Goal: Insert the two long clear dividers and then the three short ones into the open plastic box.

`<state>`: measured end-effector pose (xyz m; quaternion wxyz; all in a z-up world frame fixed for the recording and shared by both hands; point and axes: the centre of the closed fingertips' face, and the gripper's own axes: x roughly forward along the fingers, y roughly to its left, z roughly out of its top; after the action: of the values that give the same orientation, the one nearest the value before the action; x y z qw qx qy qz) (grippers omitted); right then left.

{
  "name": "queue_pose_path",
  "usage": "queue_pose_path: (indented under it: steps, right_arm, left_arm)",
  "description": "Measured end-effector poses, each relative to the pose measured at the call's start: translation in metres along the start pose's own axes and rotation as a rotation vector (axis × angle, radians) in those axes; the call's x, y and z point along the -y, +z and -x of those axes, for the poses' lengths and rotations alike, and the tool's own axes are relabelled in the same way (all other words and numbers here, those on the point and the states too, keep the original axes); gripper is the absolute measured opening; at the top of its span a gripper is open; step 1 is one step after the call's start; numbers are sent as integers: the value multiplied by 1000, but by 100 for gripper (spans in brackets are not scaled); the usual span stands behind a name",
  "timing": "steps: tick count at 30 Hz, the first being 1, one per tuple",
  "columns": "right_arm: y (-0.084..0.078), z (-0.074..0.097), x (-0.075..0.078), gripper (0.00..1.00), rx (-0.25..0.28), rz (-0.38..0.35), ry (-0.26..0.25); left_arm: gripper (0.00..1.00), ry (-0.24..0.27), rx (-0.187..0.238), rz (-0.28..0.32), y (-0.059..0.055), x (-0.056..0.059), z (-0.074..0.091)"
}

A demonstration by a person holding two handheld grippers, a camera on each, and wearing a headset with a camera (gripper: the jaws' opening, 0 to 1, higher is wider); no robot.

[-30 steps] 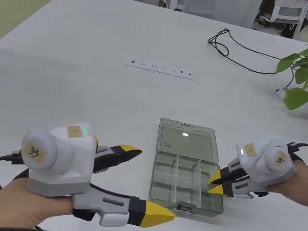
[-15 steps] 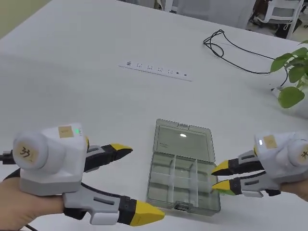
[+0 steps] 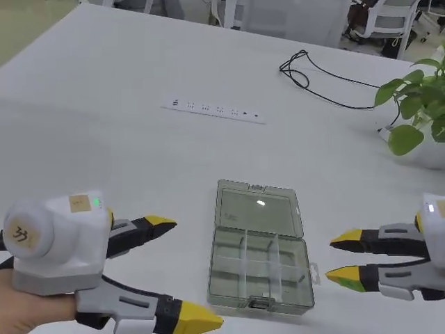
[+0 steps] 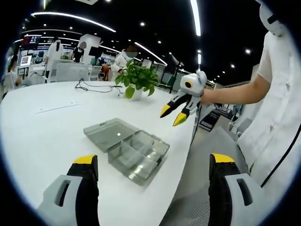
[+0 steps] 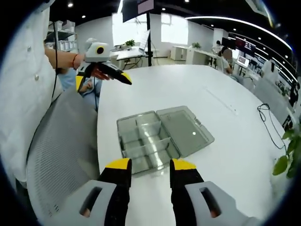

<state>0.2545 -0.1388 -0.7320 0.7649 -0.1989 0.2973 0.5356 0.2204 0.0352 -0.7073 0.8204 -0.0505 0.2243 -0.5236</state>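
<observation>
The plastic box [image 3: 259, 268] lies open on the white desk [image 3: 104, 153] at 6 o'clock in the head view, its lid [image 3: 259, 209] flat on the desk at the box's 12 o'clock. Clear dividers [image 3: 245, 259] stand in the tray and split it into compartments; their count is hard to tell. The left hand-held gripper [image 3: 195, 273] hovers at the box's 8 o'clock, jaws spread wide and empty. The right hand-held gripper [image 3: 332, 257] hangs at its 3 o'clock, jaws parted narrowly, holding nothing and clear of the box. A power strip [image 3: 214, 110] lies at 12 o'clock, with a cable [image 3: 313, 76] and a plant [image 3: 410, 111] towards 2 o'clock.
</observation>
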Motion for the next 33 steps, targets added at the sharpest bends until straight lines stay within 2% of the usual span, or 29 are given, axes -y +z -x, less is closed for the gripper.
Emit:
queue_pose_path:
  steps: [6,13,18,21,26,28,33]
  right_arm:
    - [-18,19,1,38,18,-48,-53]
    - [-35,21,-11,48,26,-123,-86]
    - [-46,23,-18,59,30,-173,-117]
    - [-54,27,-16,65,45,-217,-139]
    - [-62,29,-14,73,47,-242,-163]
    - [-70,34,-9,75,58,-252,-173]
    - [-68,30,-5,81,68,-269,-187]
  left_arm:
    - [100,10,-6,-16,0,-4,6]
    - [100,18,-31,-35,-7,-7,9]
    - [100,29,-48,-42,-13,-9,11]
    - [100,40,-50,-42,-16,-12,12]
    - [100,49,-49,-47,-19,-15,11]
    - [100,50,-50,-43,-21,-16,10]
    - [100,59,-53,-46,-23,-19,10]
